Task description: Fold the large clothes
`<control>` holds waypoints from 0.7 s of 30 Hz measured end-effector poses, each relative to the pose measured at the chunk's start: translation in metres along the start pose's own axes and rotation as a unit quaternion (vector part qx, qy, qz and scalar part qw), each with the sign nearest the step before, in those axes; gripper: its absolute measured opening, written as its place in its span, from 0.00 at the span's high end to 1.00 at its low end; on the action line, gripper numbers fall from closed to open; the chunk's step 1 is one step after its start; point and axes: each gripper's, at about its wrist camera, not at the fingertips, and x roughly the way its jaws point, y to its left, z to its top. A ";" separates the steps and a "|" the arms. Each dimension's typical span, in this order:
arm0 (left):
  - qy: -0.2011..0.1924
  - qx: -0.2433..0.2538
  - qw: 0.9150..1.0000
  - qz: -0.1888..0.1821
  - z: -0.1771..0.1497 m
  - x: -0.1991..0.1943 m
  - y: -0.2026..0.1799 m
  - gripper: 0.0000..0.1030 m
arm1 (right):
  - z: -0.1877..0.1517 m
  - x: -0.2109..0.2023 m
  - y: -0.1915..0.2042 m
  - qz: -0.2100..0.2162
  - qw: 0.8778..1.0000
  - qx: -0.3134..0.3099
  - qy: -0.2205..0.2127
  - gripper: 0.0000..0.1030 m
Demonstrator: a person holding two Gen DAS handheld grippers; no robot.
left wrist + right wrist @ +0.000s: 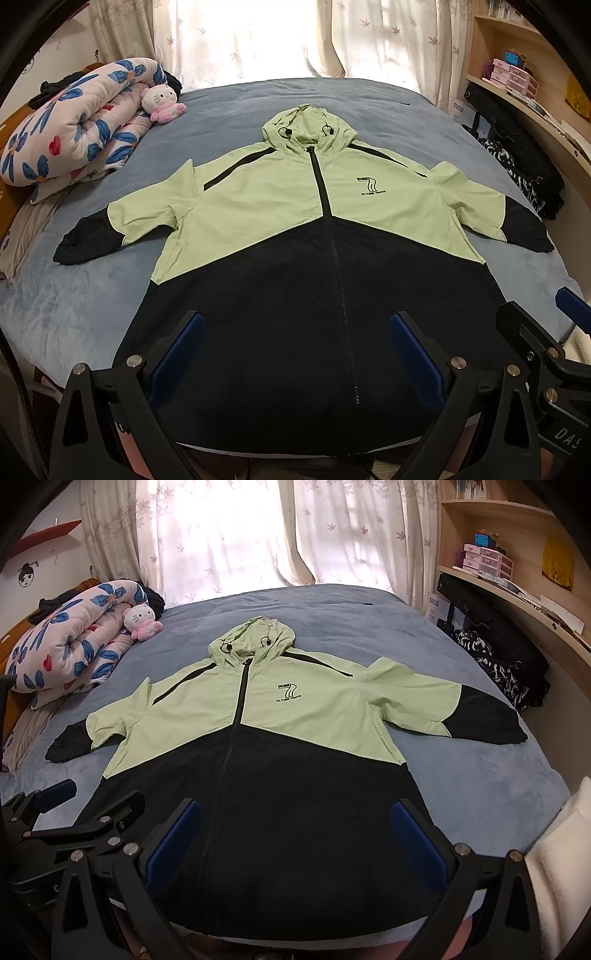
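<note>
The bed (pixel 461 122) carries the hooded jacket (pixel 295 206) flat and zipped, hood toward the far edge, hem at the near edge just under me, sleeves reaching toward the side edges. My left gripper (pixel 295 354) and right gripper (pixel 295 842) hover side by side over the hem, jaws spread wide, holding nothing.
</note>
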 end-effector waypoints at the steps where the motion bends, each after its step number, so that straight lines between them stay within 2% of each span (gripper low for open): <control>1: 0.000 0.000 1.000 0.000 0.000 -0.001 0.000 0.04 | 0.000 0.001 0.000 0.000 1.000 0.000 0.001 0.00; 21: -0.002 -0.003 1.000 0.002 -0.001 -0.006 0.001 0.05 | 0.002 -0.007 0.001 -0.001 1.000 -0.001 -0.003 0.00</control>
